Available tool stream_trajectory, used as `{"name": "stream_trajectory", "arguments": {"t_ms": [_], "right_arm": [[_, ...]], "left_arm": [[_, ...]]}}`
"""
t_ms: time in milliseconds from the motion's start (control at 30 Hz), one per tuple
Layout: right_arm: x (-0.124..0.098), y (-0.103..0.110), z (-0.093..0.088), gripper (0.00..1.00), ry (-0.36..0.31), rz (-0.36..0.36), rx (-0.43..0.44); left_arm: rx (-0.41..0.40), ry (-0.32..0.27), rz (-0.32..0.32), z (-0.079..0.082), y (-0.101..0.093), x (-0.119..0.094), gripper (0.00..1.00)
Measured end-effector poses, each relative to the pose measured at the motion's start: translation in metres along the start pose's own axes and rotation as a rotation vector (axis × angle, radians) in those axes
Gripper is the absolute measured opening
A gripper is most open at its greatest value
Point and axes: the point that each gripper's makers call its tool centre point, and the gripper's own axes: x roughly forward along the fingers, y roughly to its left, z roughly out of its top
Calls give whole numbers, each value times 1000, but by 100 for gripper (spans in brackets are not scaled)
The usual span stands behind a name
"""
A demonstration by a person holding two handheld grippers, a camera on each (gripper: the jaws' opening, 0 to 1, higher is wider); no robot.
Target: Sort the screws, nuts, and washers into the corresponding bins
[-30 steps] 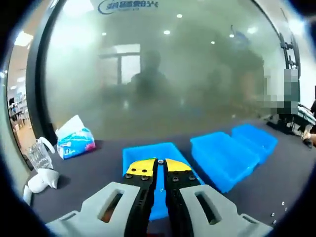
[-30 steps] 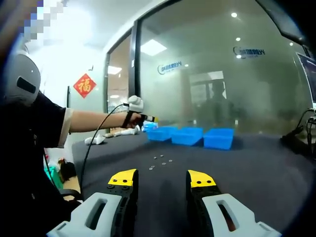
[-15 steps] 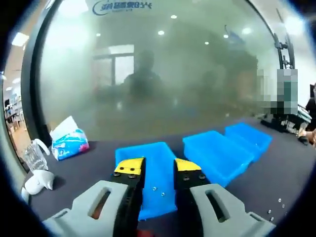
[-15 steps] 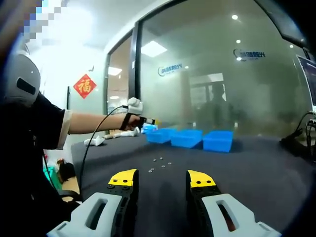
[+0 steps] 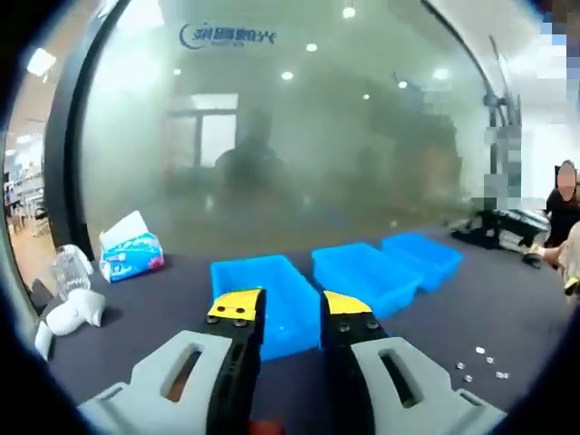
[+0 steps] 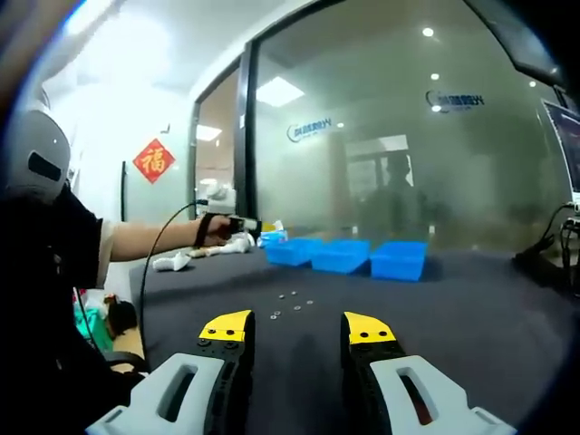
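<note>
Small loose metal fasteners [image 6: 293, 303] lie scattered on the dark table [image 6: 471, 308], straight ahead of the empty, parted right gripper [image 6: 297, 330]. The three blue plastic bins [image 6: 345, 255] sit beyond them. The left gripper [image 5: 292, 311], jaws apart and empty, hovers at the bins.

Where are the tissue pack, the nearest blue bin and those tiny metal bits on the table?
Tissue pack [image 5: 132, 253], left gripper view: on its printed wrapper.
Nearest blue bin [image 5: 243, 270], left gripper view: on its far rim.
Small metal parts [image 6: 292, 304], right gripper view: in the middle of the loose cluster on the dark table.
</note>
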Motion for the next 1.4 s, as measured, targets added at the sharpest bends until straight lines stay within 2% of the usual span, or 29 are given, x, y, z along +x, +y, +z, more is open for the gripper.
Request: {"name": "stream_trajectory", "arguments": {"t_ms": [67, 300, 467, 800, 933, 1067, 1200, 1400], "right_arm": [[1, 0, 0, 35, 0, -2, 0], [6, 8, 4, 35, -3, 4, -3], [9, 17, 3, 35, 5, 16, -11], [14, 26, 10, 35, 1, 29, -24], [15, 28, 9, 35, 12, 26, -49], [15, 28, 8, 35, 11, 27, -43], [14, 28, 8, 35, 10, 25, -41], [14, 25, 13, 35, 4, 23, -46]], "left_arm": [[-12, -24, -23, -1, -6, -18, 24], [-39, -56, -76, -21, -26, -79, 27], [-56, -92, -95, -28, -26, -108, 28], [-33, -102, -179, -64, -58, -165, 31], [-49, -100, -200, -69, -62, -179, 32], [-59, -109, -191, -68, -61, -190, 32], [-36, -104, -191, -69, -64, -195, 33], [-49, -96, -190, -76, -66, -199, 33]]}}
